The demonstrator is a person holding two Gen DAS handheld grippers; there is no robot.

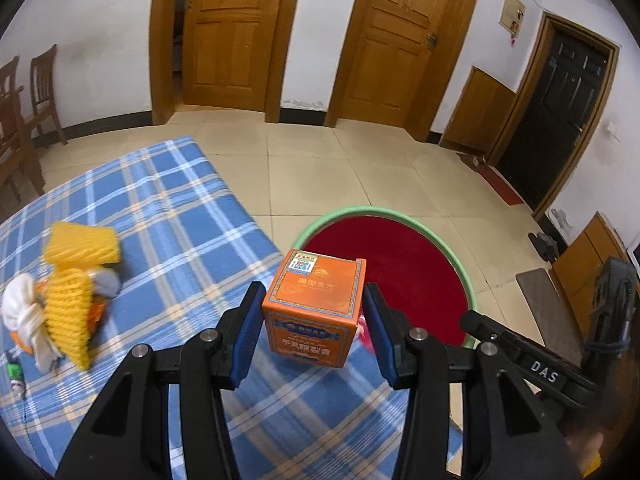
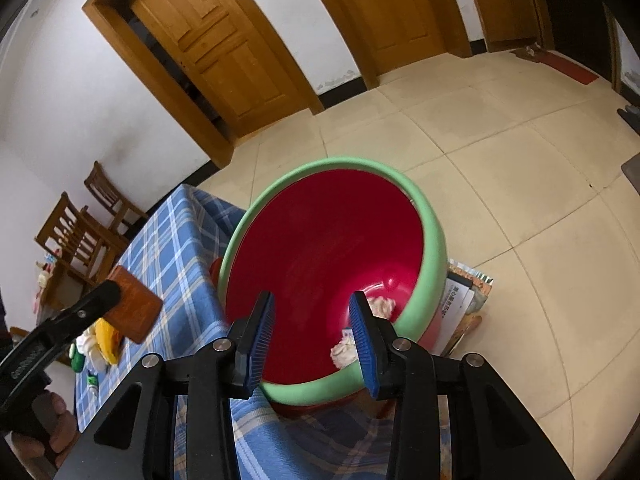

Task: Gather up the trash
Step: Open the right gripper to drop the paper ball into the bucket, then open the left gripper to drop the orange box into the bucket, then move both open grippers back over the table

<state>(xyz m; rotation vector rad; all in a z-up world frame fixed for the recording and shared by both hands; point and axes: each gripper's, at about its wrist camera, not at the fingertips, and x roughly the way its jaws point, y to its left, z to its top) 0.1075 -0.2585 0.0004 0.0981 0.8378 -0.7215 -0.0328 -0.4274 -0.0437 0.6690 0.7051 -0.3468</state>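
Left gripper [image 1: 314, 316] fingers around orange box [image 1: 316, 304] beside bin rim [image 1: 466, 280].

My left claw [image 1: 314, 320] holds an upright orange box [image 1: 316, 300] over the tablecloth edge, beside the green-rimmed red bin [image 2: 434, 240] containing crumpled paper [image 2: 344, 352].

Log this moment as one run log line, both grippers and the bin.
left gripper: shut on orange box | right gripper: open, empty, over bin | bin: crumpled paper inside
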